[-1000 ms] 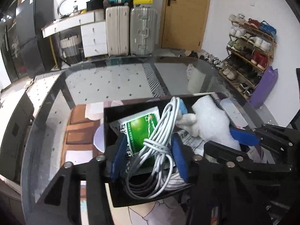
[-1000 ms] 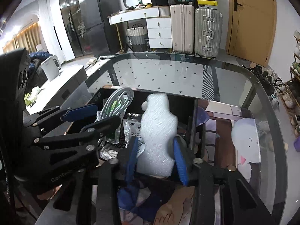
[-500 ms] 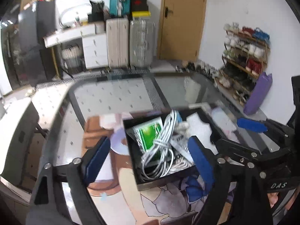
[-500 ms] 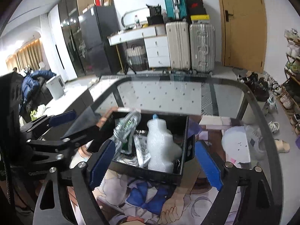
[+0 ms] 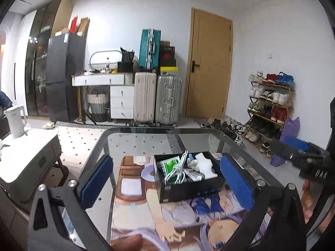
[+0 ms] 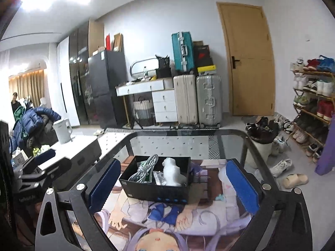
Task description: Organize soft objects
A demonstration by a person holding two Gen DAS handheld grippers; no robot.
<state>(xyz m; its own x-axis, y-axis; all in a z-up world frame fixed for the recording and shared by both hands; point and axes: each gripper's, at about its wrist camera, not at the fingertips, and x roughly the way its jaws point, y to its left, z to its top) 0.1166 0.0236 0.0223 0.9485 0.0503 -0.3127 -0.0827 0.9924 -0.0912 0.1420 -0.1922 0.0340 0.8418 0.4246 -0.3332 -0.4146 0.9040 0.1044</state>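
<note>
Standing on an anime-print mat [image 6: 167, 219] that covers the near part of a glass table [image 6: 188, 144], a black box [image 6: 155, 190] serves as the landmark for the scene. Inside the box a coiled white cable [image 5: 178, 170] is seen at its left, a green packet [image 5: 170, 164] behind the cable, and a white foam piece [image 6: 172, 172] upright at its right. The left gripper [image 5: 167, 188] is held spread wide, nothing between its blue pads [image 5: 96, 181], and is kept near and short of the box. The right gripper [image 6: 171, 185] is likewise splayed and empty, the box framed between its pads [image 6: 242, 186] without contact. Beyond the box, past the table's far edge, two suitcases [image 6: 196, 99] are stood against the wall, with a teal suitcase [image 6: 182, 51] above them. Left of those, white drawers [image 6: 164, 105] and a dark fridge [image 6: 104, 87] are seen. A wooden door [image 6: 249, 60] is placed to the right beyond the box, and a shoe rack [image 6: 314, 100] further right. A white kettle [image 6: 62, 130] is set on a low cabinet to the left of the box.
</note>
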